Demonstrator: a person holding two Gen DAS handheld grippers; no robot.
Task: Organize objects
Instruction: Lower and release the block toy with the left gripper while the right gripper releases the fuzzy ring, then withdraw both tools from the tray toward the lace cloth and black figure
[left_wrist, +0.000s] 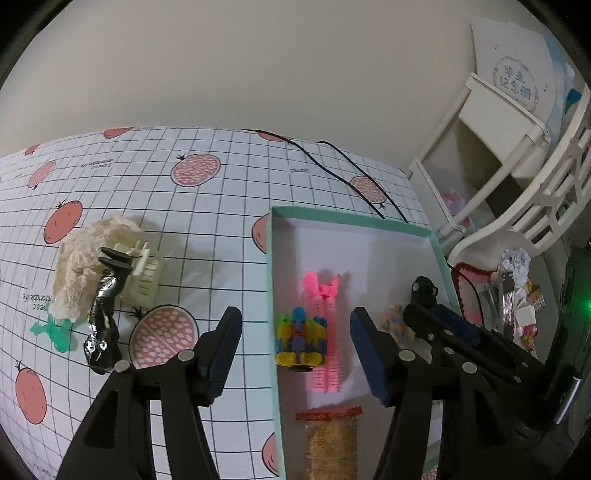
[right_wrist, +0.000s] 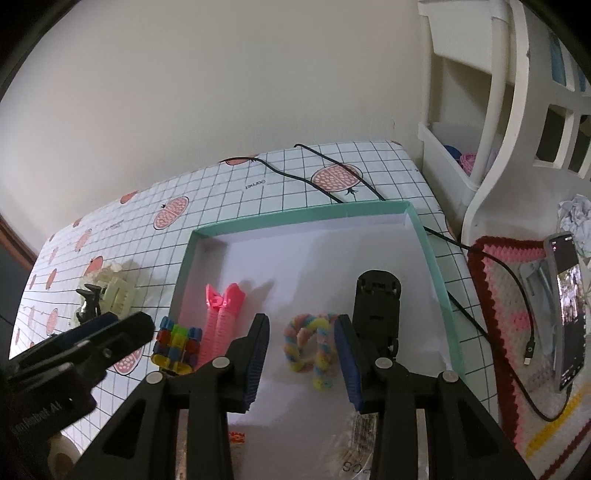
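The left gripper (left_wrist: 295, 354) hangs with its jaws spread wide and nothing between them, above the left wall of the teal-rimmed box (left_wrist: 271, 280). The right gripper (right_wrist: 301, 363) also stands with jaws apart and empty, low over the box floor, its blue pads either side of a pastel twisted hair tie (right_wrist: 314, 347) without visibly touching it.

Contents of the box, as seen from the right wrist view: a pink hair clip (right_wrist: 221, 325) lies lengthwise at the left, its bow end toward the far wall. A multicoloured block toy (right_wrist: 177, 345) sits at the near left, touching the pink clip. A black toy car (right_wrist: 376, 314) stands at the right, just beside the hair tie. At the near edge a packet with a red serrated seal (left_wrist: 330, 413) shows in the left wrist view; its contents appear to be a biscuit or wafer, but the view is too poor to confirm.

Outside the box, on the checked fruit-print tablecloth (left_wrist: 207, 229), to the left: a cream claw clip (left_wrist: 146, 273), a cream lace scrunchie (left_wrist: 88, 258) against it, a silver and black foil-like item (left_wrist: 101, 321) lying across both, and a green plastic piece (left_wrist: 55, 332) at the near end. All are well apart from the box.

Two black cables (right_wrist: 332, 177) cross the far right of the cloth. A phone (right_wrist: 567, 310) rests on a crocheted mat (right_wrist: 517, 332) to the right.
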